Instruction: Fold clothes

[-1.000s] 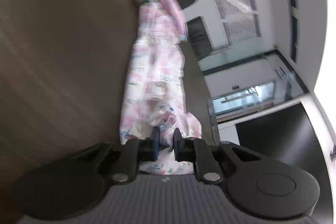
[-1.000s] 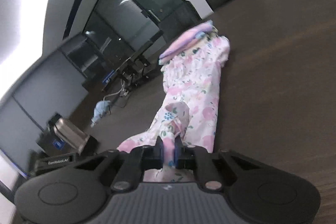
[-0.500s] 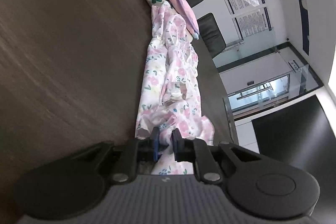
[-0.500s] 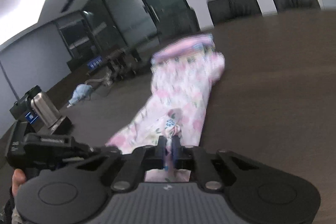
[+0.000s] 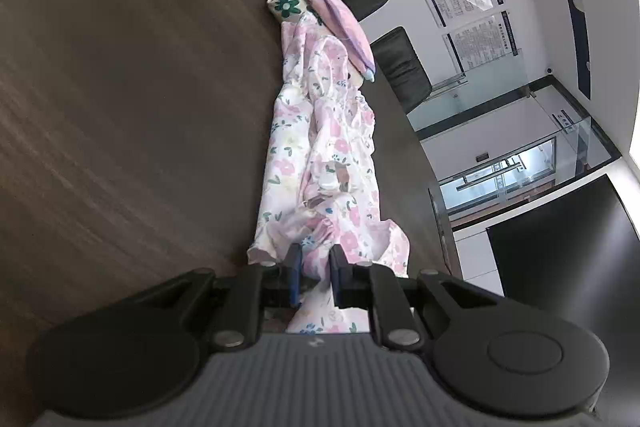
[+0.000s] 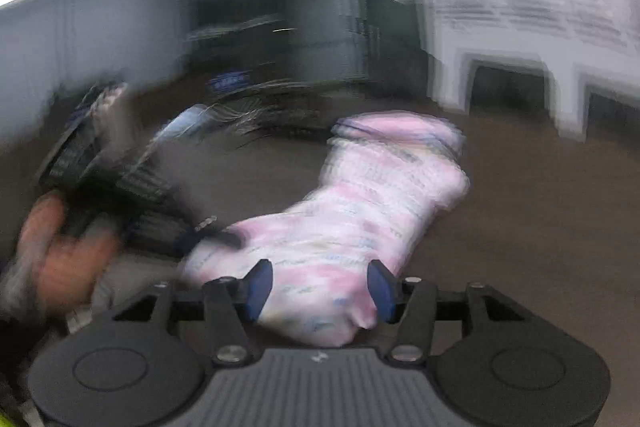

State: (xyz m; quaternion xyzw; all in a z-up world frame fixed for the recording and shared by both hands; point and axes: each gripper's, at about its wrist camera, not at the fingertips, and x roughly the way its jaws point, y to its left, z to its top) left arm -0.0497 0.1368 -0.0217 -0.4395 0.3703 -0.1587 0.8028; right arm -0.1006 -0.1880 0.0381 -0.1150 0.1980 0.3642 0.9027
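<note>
A pink floral garment lies stretched in a long strip on the dark wooden table. My left gripper is shut on the garment's near end. In the blurred right wrist view the garment lies ahead, and my right gripper is open with cloth lying between its blue pads. The left gripper and the hand holding it show at the left of that view, at the garment's edge.
A folded stack of pink and floral clothes sits at the garment's far end. Black chairs stand along the table's far edge. A glass partition and a white wall with posters lie beyond.
My right gripper has opened and let go of the garment, and it is swinging fast, which blurs its view. My left gripper keeps its hold; the garment now lies flatter.
</note>
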